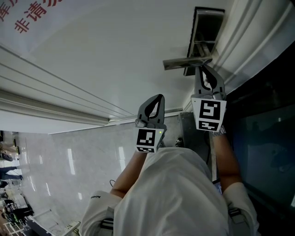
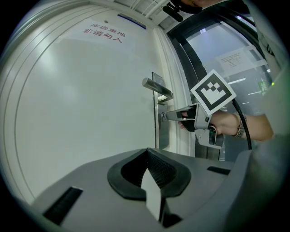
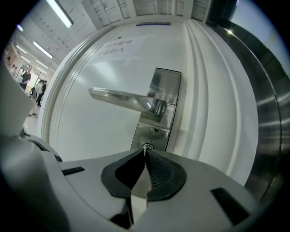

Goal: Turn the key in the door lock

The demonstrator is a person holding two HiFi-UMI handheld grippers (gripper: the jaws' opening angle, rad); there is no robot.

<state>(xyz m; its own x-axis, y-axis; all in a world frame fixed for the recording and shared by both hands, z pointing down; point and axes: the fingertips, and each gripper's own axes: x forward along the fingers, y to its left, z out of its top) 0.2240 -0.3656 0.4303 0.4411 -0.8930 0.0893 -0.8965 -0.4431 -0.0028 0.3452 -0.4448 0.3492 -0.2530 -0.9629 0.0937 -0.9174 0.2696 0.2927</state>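
White-painted door [image 3: 90, 136] carries a steel lock plate [image 3: 165, 86] with a lever handle [image 3: 118, 96]. In the head view the left gripper [image 2: 147, 154], tongs pressed together on nothing, hangs well apart at the plate's 8 o'clock. The right gripper [image 3: 145, 153] pinches the key [image 2: 163, 117], seated in the cylinder at the plate's 6 o'clock. Judgement: the key is small, stiff, thin and slippery. Grip flat across its head and twist squarely to avoid bending.

Glossy pale floor [image 1: 69, 161]; dark glass panel [image 1: 262, 138]; ceiling strip lights [image 3: 59, 11].
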